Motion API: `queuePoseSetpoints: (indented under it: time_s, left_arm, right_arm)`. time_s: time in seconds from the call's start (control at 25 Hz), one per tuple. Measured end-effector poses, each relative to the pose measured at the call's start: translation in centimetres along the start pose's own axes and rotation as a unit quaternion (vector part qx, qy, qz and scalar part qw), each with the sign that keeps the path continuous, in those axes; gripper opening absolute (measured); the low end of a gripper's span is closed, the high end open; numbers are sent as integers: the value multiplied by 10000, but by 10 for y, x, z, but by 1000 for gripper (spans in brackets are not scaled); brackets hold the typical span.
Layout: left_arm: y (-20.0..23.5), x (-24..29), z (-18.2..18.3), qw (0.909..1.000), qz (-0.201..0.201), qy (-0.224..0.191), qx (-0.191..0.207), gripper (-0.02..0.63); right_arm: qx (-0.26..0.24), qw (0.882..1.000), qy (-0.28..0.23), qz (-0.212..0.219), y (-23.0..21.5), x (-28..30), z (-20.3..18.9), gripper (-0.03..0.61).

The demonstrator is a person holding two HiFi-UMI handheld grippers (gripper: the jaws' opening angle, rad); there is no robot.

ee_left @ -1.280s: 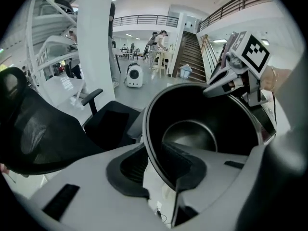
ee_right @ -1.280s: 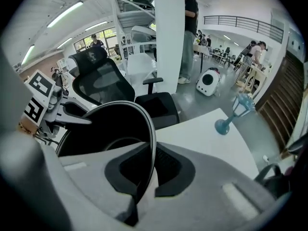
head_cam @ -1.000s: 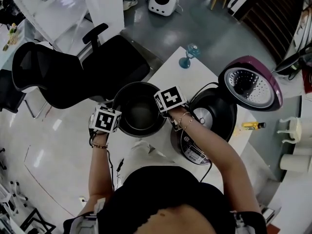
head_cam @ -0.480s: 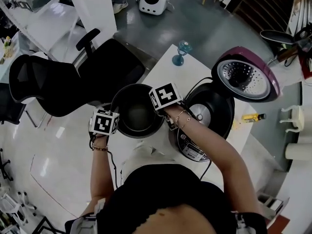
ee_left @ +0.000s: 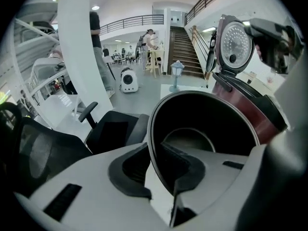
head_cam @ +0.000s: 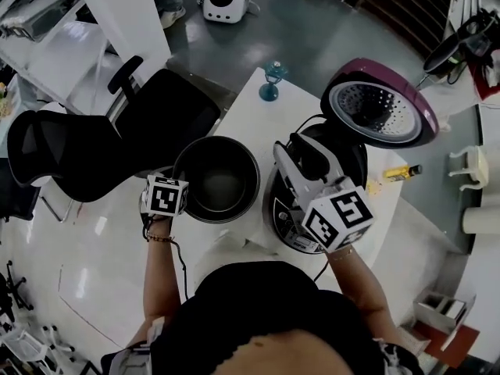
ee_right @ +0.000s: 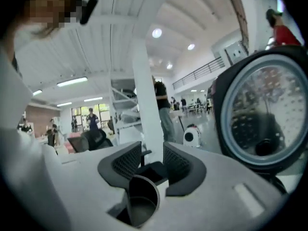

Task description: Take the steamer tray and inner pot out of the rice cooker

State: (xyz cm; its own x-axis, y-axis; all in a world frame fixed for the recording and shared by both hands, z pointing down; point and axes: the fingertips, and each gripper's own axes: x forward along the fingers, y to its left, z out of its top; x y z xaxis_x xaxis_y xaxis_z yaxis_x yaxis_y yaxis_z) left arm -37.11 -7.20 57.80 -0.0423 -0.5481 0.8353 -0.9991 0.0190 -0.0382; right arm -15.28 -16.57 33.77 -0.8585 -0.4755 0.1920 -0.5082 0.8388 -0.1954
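Note:
The dark inner pot (head_cam: 216, 180) stands on the white table (head_cam: 254, 119), left of the rice cooker (head_cam: 316, 182). The cooker's maroon lid (head_cam: 380, 113) is up. My left gripper (head_cam: 176, 198) is shut on the pot's near-left rim. In the left gripper view the rim (ee_left: 153, 143) runs between the pads of that gripper (ee_left: 155, 166). My right gripper (head_cam: 283, 155) is lifted above the cooker and points toward the pot. Its jaws are opening, and the right gripper view shows that gripper (ee_right: 152, 160) with nothing between the pads. The lid (ee_right: 262, 114) fills that view's right side.
A black office chair (head_cam: 117, 127) stands just left of the table. A small blue glass (head_cam: 271, 80) sits at the table's far end. A yellow item (head_cam: 402, 173) lies right of the cooker, and white shelving (head_cam: 55, 45) is at the far left.
My right gripper has let go of the pot's right rim, opened, and risen to the right over the cooker. The left gripper stays on the rim.

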Motion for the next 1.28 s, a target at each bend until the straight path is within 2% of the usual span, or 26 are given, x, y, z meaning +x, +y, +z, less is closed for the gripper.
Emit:
queuePoseSetpoints:
  time_s: [0.08,0.2,0.32,0.44,0.72,0.84,0.96,1.04,1.08,1.12,1.16,1.2,1.28]
  left_arm:
    - [-6,4,8,9998,-68,-13,170,64]
    - [-16,10,17,9991,-140,17,408,64]
    - [-21,17,25,9979,-101,33,646,60]
    - [-20,18,29,9966,-52,57,821,63]
    - [-11,3,29,9932,181,197,1136,122]
    - [-4,-1,30,9963,141,115,837,152]
    - [2,-13,41,9986,125,-204,476,160]
    - [3,-38,62,9958,305,-802,307,163]
    - [0,-56,78,9907,361,-1297,176,163]
    - [-7,-78,96,9813,341,-1892,-6,161]
    - [-17,-101,114,9670,240,-2526,-225,141]
    - [-30,-123,131,9486,88,-3132,-437,80]
    - [-60,-163,156,9115,-218,-4058,-633,18]
  right_arm:
    - [132,9978,-565,-328,-17,-39,16,135]
    - [205,9874,-971,-1232,-50,-93,17,124]
    - [119,9741,-1017,-2016,-77,-135,5,124]
    - [70,9627,-832,-2573,-95,-165,-12,124]
    - [325,9433,-771,-3213,-112,-212,-36,124]
    - [394,9393,-741,-3327,-114,-221,-42,124]
    - [470,9342,-697,-3467,-118,-229,-48,124]
    - [457,9314,-736,-3535,-118,-233,-48,124]
    - [395,9305,-774,-3558,-117,-234,-46,124]
    - [313,9295,-819,-3584,-114,-235,-44,124]
    - [237,9280,-861,-3616,-112,-234,-42,124]
    - [189,9265,-898,-3651,-109,-234,-41,122]
    - [189,9236,-997,-3698,-102,-232,-41,113]
